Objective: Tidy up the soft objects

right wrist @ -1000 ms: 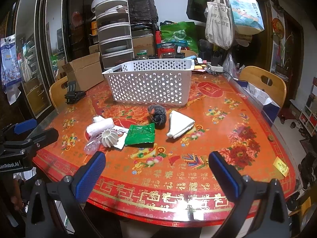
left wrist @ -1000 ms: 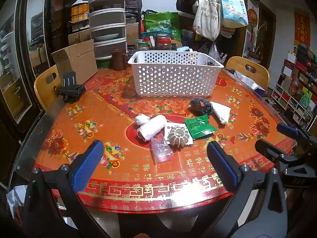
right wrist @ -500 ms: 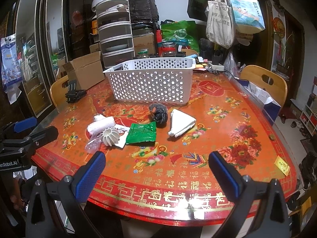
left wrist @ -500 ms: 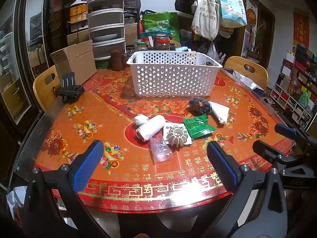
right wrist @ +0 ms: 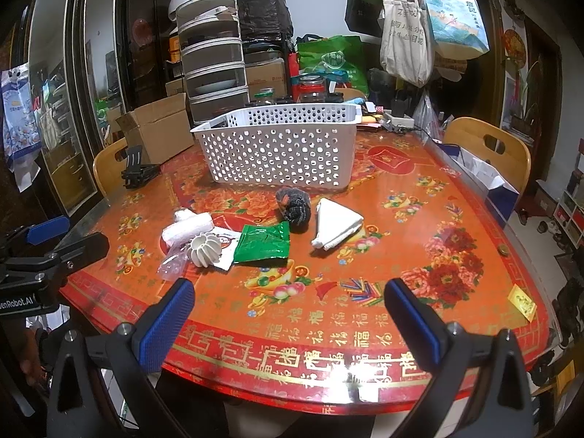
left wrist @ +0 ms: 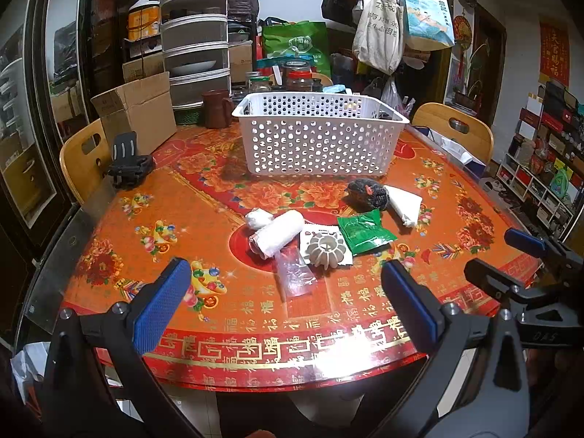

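Blue-padded fingers on both grippers are standing wide apart, holding nothing. Left gripper [left wrist: 284,299] is hovering over the near edge of the bench [left wrist: 146,197]; right gripper [right wrist: 288,314] is doing the same further to the right, level with it.

Straight ahead of the left fingers: clear plastic bag [left wrist: 294,272], then the ribbed grey ball [left wrist: 326,250] sitting on a white card, and the rolled white towel [left wrist: 279,233] with a smaller white bundle [left wrist: 258,218] touching its far end. The roll's long axis is running diagonally, near-left to far-right, so I'd judge the left fingers need to turn a little to close across it.

From the right gripper, the green packet [right wrist: 263,242] is lying ahead and slightly left, the dark knitted piece [right wrist: 294,206] behind it, and the folded white cloth [right wrist: 337,227] nearly dead ahead, long axis pointing away and leftward.

White perforated basket [left wrist: 317,138] is sitting beyond the whole cluster, looking empty from here.

Judgement: nothing sorted yet. Left is nearer the towel roll, right is nearer the folded cloth and knitted piece.
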Tool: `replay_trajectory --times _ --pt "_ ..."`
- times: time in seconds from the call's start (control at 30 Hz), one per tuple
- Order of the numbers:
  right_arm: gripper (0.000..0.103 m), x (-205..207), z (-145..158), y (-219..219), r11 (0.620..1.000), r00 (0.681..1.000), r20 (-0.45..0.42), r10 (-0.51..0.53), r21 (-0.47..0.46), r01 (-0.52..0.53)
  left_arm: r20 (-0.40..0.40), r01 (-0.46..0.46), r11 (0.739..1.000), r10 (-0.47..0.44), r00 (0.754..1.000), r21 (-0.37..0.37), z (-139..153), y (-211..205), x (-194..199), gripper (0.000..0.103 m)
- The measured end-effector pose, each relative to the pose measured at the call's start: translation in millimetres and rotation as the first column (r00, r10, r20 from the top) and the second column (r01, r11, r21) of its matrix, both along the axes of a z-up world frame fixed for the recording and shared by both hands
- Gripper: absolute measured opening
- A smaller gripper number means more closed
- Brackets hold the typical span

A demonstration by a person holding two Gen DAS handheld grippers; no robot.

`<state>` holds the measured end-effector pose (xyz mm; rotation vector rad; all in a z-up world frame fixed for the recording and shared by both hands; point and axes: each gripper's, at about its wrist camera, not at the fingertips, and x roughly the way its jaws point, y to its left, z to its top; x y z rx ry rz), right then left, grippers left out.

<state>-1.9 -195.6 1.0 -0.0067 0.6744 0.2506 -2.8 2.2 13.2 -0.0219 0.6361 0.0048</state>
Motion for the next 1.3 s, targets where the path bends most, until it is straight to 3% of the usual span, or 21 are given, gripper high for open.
replay_trajectory --times 0.43,0.6,0.8,0.97,1.07,1.3 --pt "0.103 1.8 -4.2 2.3 1.000 1.000 -0.013 0.007 0.005 -0.007 -0.018 0.000 1.000 0.001 1.000 0.010 -12.7 -0.6 6.5 0.103" --pt "0.103 11.2 -10.8 -5.2 0.998 1.000 -0.010 0.013 0.053 -0.012 -0.017 0.004 0.999 -0.005 1.000 -0.037 -22.8 11.8 18.2 0.103" --pt "0.103 51.3 -25.3 -11.1 0.999 0.998 -0.047 -0.039 -0.011 0.038 -0.059 0.024 0.994 -0.030 0.998 -0.104 -47.8 34.7 54.7 0.103" --pt "0.103 93.6 -41.7 -16.2 0.999 0.993 -0.107 -0.048 -0.028 0.045 -0.133 -0.047 0.997 0.037 0.990 -0.068 -71.3 59.6 88.8 0.103" --pt "0.100 116.0 -51.0 -20.4 0.999 0.988 -0.150 -0.047 -0.016 0.045 -0.143 -0.017 0.991 -0.002 0.990 -0.133 -77.3 71.1 102.1 0.103" --pt "0.096 145.5 -55.6 -22.9 1.000 0.982 -0.186 -0.021 -0.013 0.019 -0.172 0.067 0.989 -0.090 0.981 -0.135 -82.7 55.8 130.7 0.102"
